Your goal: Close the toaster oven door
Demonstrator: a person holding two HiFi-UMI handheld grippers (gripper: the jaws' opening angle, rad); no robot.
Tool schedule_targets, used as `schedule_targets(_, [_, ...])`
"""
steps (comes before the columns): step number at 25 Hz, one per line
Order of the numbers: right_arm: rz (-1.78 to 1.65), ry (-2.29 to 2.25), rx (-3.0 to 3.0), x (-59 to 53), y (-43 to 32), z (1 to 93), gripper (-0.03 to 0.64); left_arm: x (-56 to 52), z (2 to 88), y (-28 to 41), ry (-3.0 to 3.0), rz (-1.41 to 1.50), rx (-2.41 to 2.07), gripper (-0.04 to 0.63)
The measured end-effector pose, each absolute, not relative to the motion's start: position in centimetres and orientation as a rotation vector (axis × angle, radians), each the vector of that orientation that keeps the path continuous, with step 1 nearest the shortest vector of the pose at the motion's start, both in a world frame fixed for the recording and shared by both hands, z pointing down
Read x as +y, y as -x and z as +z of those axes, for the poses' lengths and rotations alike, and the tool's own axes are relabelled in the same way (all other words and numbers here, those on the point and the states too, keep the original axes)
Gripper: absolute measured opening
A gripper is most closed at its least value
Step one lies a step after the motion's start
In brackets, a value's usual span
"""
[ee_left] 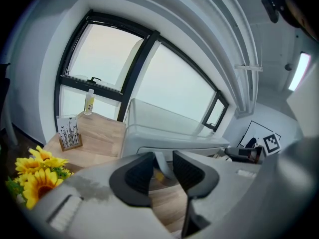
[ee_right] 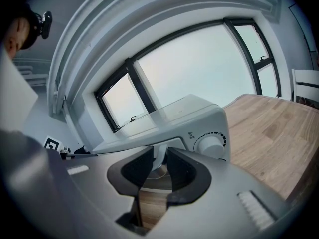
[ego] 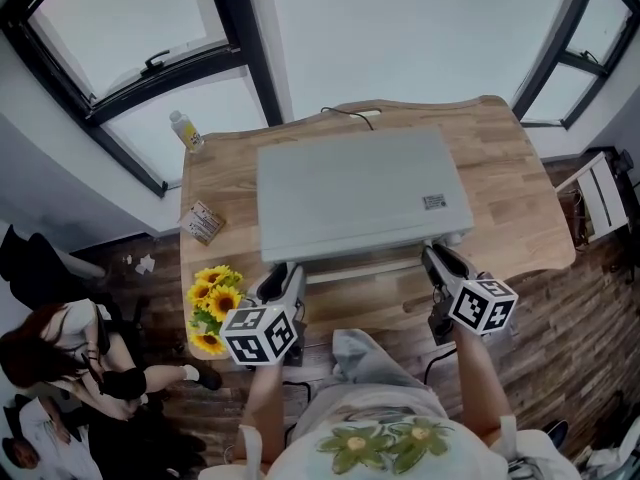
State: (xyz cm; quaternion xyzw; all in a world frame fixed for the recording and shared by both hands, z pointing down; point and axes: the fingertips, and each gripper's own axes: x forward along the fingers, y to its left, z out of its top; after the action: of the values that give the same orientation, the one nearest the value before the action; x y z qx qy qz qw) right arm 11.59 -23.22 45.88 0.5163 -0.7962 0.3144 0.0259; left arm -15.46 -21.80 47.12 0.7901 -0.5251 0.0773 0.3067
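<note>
A pale grey toaster oven (ego: 355, 193) stands on a wooden table (ego: 520, 178). Its white door handle (ego: 365, 268) runs along the front, a little forward of the oven's front edge. My left gripper (ego: 288, 276) is at the handle's left end and my right gripper (ego: 436, 260) at its right end. The left gripper view has the left gripper (ee_left: 163, 171) closed on the handle's white post (ee_left: 160, 165). The right gripper (ee_right: 160, 159) is likewise closed on the handle's other post (ee_right: 161, 153), beside the oven's dial (ee_right: 212, 146).
Sunflowers (ego: 212, 303) stand at the table's front left corner, close to my left gripper. A small printed box (ego: 202, 222) and a bottle (ego: 186, 130) sit on the table's left side. A person sits on the floor at the left (ego: 60, 358). A white rack (ego: 600, 193) stands right of the table.
</note>
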Motion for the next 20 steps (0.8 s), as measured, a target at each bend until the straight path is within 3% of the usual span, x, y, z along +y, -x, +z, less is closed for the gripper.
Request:
schedule_targets(15, [0.593, -1.667, -2.531, -20.8, -10.6, 42.6, 0.091, -21.0, 44.0, 15.4, -2.275, 0.294, -1.568, 0.12])
schedule_targets(20, [0.431, -1.64, -2.574, -18.0, -9.0, 41.1, 0.03, -18.6, 41.8, 13.7, -2.385, 0.203, -1.607, 0.046])
